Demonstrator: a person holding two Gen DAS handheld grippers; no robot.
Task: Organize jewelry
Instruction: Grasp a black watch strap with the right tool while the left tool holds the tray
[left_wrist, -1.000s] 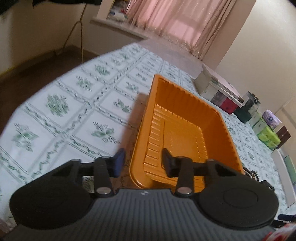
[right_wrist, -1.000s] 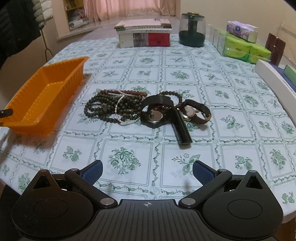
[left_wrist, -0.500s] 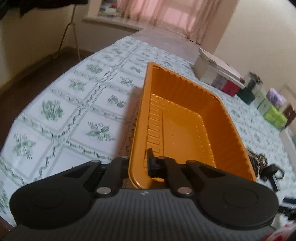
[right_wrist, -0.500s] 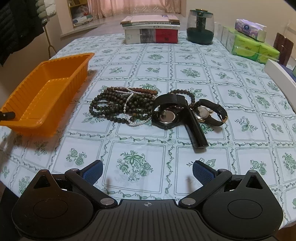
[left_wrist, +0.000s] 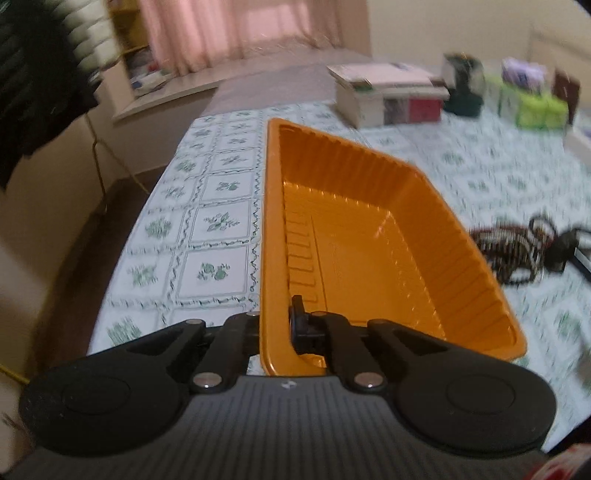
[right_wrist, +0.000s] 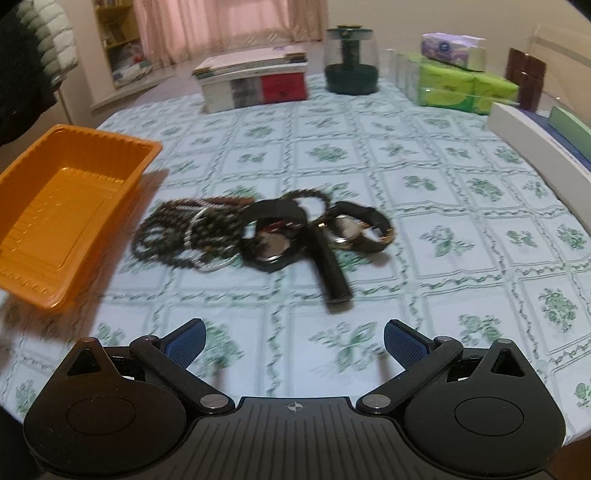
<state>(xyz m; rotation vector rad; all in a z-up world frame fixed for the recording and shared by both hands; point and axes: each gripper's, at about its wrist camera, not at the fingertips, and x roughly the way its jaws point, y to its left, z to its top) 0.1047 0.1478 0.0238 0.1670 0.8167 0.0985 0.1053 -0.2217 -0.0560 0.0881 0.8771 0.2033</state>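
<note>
Clamping the near wall of the empty orange tray (left_wrist: 369, 229), left hand-held gripper (left_wrist: 275, 328); tray tilted at worktop's (right_wrist: 369, 155) left. Right hand-held gripper (right_wrist: 293, 341): fingers apart, near jewelry pile (right_wrist: 258, 232).

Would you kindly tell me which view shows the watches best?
The right wrist view: both watches lie near mid-frame beside the beads, though blurred. The left wrist view shows only a dark smear at its right edge.
</note>
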